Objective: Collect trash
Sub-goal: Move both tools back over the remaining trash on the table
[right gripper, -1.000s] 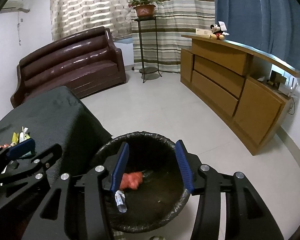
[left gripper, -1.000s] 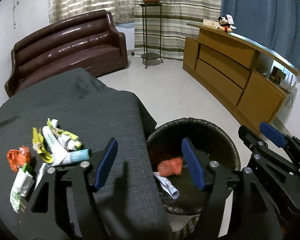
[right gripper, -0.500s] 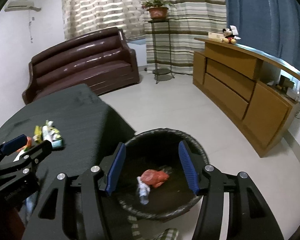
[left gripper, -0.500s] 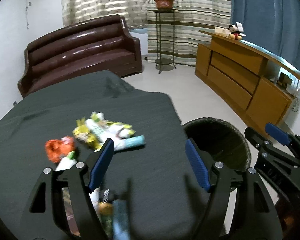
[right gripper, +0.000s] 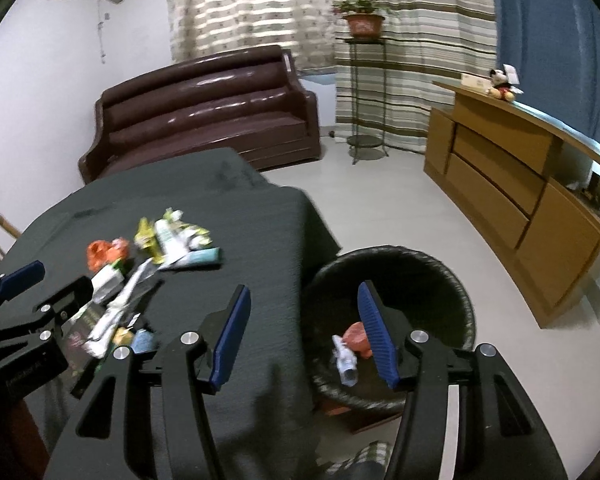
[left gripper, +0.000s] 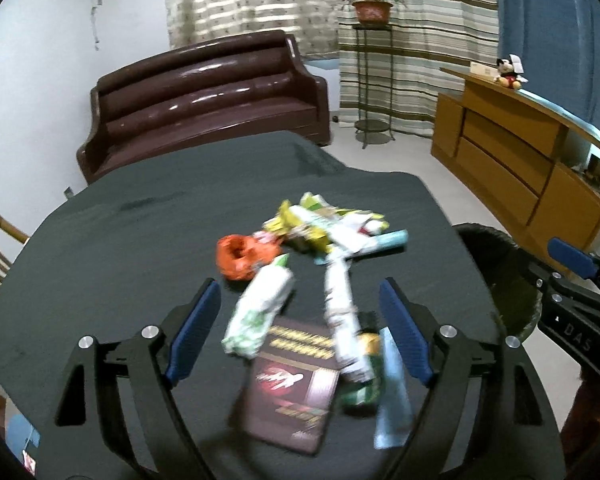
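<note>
I am holding my left tongs (left gripper: 300, 328) wide open over the trash pile (left gripper: 312, 272) on the table (left gripper: 140, 248), gripping nothing. The pile is sitting in the middle of the dark cloth. I am seeing an orange crumpled wrapper (left gripper: 244, 254), a white and green packet (left gripper: 260, 312), yellow wrappers (left gripper: 300, 220), a light blue tube (left gripper: 384, 240) and a dark flat box (left gripper: 296, 384) nearest to me. The things are touching and lying over each other, and some look blurry. My right tongs (right gripper: 304, 340) are also wide open and empty, hanging over the table edge and the black bin (right gripper: 420, 268) beside it. Inside the bin, a red wrapper (right gripper: 356, 340) and a small white piece (right gripper: 344, 364) are lying together.
</note>
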### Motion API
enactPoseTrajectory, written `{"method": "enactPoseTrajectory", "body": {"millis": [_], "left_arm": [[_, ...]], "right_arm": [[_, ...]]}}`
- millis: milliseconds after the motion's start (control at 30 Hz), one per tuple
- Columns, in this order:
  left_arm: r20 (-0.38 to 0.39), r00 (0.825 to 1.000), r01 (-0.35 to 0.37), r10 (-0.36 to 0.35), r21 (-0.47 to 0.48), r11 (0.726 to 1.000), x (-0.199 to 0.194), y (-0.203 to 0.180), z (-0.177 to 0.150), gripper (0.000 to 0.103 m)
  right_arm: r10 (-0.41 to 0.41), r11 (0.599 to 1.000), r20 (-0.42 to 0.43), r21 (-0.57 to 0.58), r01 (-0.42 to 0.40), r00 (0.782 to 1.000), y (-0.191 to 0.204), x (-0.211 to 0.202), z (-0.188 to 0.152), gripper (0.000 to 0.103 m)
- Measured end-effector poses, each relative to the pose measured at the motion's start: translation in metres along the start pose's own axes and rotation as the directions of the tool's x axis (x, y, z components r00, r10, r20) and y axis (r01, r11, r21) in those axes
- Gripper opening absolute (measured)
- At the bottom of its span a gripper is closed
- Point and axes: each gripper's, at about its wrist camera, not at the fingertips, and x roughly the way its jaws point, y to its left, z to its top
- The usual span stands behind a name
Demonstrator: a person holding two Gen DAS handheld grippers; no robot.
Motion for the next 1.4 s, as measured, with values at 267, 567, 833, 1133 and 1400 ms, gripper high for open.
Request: {"method": "enactPoseTrajectory", "body": {"millis": [267,567,833,1133,1400], "left_arm": [[-0.014,0.999,-0.040,0.040,-0.031,0.999,-0.007,0.036,-0.020,0.079],[-0.032,0.998,-0.057,0.055,-0.057,0.997,-0.012,0.060,-0.040,0.079],[-0.038,0.998,-0.054,0.052,-0.063,0.997,-0.015,0.061,-0.049,0.079],[-0.037,0.998,-0.047,0.045,-0.066,0.997,-0.018,0.057,-0.052,0.080],[-0.044,0.999,-0.034,0.031,-0.055,0.998,-0.014,0.050,-0.050,0.080]], "right_arm": [[0.048,0.997,-0.027,-0.064,-0.050,0.998,0.044,-0.007,-0.014,0.055],[0.077,0.989,-0.070,-0.119,-0.085,0.995,0.079,-0.012,-0.036,0.055],[0.098,0.983,-0.130,-0.143,-0.117,0.987,0.096,-0.005,-0.051,0.055],[0.046,0.985,-0.130,-0.158,-0.067,0.990,0.095,0.001,-0.053,0.055],[0.045,0.984,-0.124,-0.165,-0.066,0.991,0.094,0.003,-0.052,0.052]]}}
